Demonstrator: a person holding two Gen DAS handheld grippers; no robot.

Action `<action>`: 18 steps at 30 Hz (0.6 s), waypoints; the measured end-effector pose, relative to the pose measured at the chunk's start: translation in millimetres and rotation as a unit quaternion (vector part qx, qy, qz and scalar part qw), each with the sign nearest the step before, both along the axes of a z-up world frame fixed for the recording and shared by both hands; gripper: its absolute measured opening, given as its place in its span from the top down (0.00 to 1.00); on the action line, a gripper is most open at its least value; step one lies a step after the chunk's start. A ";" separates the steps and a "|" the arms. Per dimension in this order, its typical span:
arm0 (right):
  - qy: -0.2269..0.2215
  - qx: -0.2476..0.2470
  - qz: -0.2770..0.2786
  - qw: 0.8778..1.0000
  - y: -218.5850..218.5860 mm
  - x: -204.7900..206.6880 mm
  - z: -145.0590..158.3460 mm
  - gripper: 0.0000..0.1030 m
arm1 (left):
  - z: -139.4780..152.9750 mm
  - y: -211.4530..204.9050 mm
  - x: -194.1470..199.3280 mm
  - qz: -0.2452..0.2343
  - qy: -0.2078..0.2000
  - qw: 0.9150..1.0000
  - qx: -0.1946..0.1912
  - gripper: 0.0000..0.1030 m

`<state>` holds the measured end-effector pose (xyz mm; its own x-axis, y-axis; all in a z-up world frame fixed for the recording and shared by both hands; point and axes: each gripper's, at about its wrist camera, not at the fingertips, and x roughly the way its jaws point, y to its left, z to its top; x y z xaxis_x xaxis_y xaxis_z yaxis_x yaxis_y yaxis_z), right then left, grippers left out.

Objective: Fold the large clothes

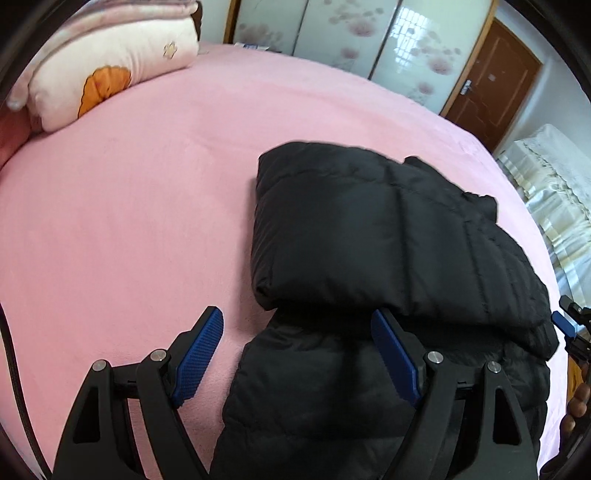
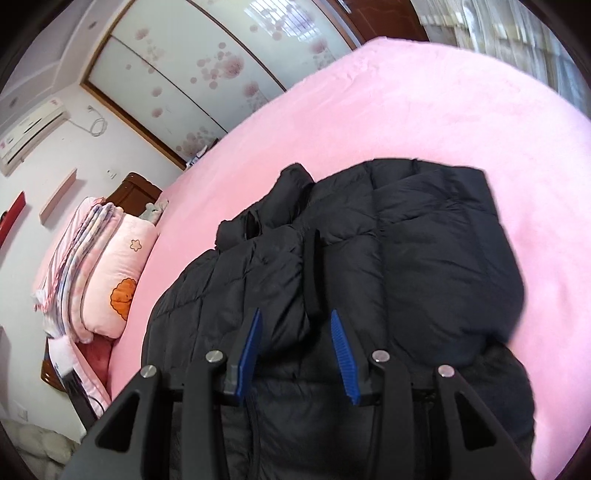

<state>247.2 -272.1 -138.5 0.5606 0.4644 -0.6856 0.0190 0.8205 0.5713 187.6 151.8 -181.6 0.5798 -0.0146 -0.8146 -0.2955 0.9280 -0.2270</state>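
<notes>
A black quilted puffer jacket (image 1: 369, 240) lies partly folded on the pink bed (image 1: 129, 221); one part is folded over on top of the rest. My left gripper (image 1: 297, 317) is open wide and empty above the jacket's near left edge. In the right wrist view the jacket (image 2: 424, 251) fills the middle, its collar to the upper left. My right gripper (image 2: 295, 317) is open and empty just above the jacket. The right gripper's tip also shows in the left wrist view (image 1: 567, 321) at the right edge.
A pink pillow with an orange flower (image 1: 110, 70) and folded blankets (image 2: 74, 251) sit at the head of the bed. Floral sliding wardrobe doors (image 1: 351, 33) and a brown door (image 1: 491, 85) stand beyond the bed.
</notes>
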 end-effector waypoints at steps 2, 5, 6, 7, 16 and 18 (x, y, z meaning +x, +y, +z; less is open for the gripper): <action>0.015 0.002 0.003 1.000 6.7 13.7 -9.6 0.62 | -8.6 1.8 2.3 0.004 0.010 1.000 0.000 0.21; 0.032 0.002 0.006 0.999 13.8 25.5 -21.9 0.62 | -18.1 4.3 3.7 0.009 0.018 1.000 -0.004 0.21; 0.037 0.004 0.006 0.999 16.0 28.8 -26.3 0.62 | -20.1 1.7 5.5 0.011 0.019 1.000 -0.004 0.21; 0.041 0.008 0.007 0.999 18.2 32.0 -30.8 0.62 | -22.4 3.3 6.2 0.014 0.020 1.000 -0.007 0.21; -0.018 -0.005 0.050 0.999 46.9 34.2 -4.1 0.89 | -23.8 12.5 10.6 0.042 0.013 0.999 -0.017 0.21; -0.048 -0.022 0.047 0.998 48.8 28.5 14.3 0.89 | -20.3 11.0 15.4 0.048 0.011 0.999 -0.017 0.21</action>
